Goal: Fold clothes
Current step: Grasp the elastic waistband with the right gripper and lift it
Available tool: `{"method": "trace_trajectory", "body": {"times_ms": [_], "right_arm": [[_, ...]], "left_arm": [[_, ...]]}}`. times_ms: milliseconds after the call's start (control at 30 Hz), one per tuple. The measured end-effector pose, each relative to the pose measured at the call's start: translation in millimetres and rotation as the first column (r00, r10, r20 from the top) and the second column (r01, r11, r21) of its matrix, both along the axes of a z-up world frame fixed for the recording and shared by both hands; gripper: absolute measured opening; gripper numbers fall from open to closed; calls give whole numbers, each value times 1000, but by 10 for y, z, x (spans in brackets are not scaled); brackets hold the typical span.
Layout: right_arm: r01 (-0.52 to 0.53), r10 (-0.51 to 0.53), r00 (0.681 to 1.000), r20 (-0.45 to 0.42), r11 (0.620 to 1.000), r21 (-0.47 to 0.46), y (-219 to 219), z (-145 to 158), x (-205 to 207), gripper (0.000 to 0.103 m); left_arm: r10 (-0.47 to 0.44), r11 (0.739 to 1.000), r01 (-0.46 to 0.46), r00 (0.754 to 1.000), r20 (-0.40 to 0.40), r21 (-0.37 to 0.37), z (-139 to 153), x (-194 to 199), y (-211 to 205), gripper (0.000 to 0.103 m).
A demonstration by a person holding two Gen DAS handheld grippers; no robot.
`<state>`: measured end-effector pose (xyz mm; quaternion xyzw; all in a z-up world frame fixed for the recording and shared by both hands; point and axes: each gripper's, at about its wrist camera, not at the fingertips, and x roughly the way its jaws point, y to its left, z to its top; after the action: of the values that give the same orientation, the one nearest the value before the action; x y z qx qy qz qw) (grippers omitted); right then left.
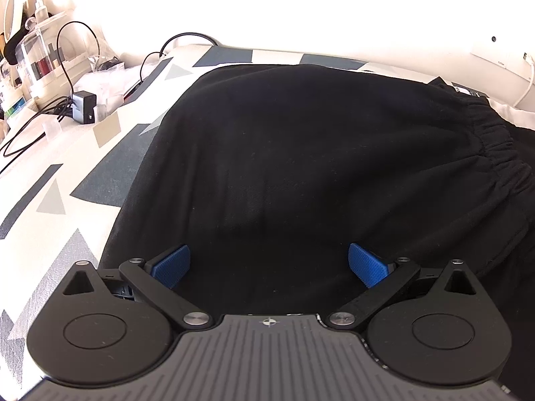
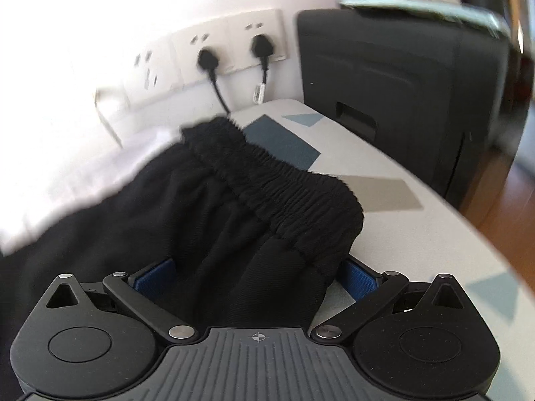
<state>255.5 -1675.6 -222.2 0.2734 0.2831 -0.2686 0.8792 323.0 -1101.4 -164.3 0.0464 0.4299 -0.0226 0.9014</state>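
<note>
A black garment (image 1: pixel 301 153) with an elastic waistband (image 1: pixel 491 140) lies spread on a patterned tablecloth (image 1: pixel 67 180). My left gripper (image 1: pixel 269 264) is open, its blue pads (image 1: pixel 172 265) wide apart over the near edge of the cloth. In the right wrist view the same garment (image 2: pixel 200 220) shows its gathered waistband (image 2: pixel 287 187) running away from me. My right gripper (image 2: pixel 257 277) is open, with the waistband end and cloth lying between its blue pads (image 2: pixel 356 277). A white cloth (image 2: pixel 83 180) lies at the left, beyond the garment.
A charger (image 1: pixel 83 107), cables (image 1: pixel 30 127) and clear boxes (image 1: pixel 43 60) crowd the table's left side. A wall socket strip with two plugs (image 2: pixel 230 53) is behind the table. A black case (image 2: pixel 401 93) stands right of the table edge (image 2: pixel 444 200).
</note>
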Motion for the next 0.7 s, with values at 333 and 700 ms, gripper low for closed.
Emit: {"method": "trace_trajectory", "body": {"times_ms": [333, 700], "right_arm": [[-38, -143, 917, 373, 898, 438, -503, -86, -433, 60], [120, -177, 962, 207, 958, 259, -317, 21, -455, 75]], "left_arm": [[-8, 1000, 8, 1000, -7, -19, -24, 27, 66, 103], [-16, 1000, 16, 1000, -5, -15, -32, 22, 47, 103]]}}
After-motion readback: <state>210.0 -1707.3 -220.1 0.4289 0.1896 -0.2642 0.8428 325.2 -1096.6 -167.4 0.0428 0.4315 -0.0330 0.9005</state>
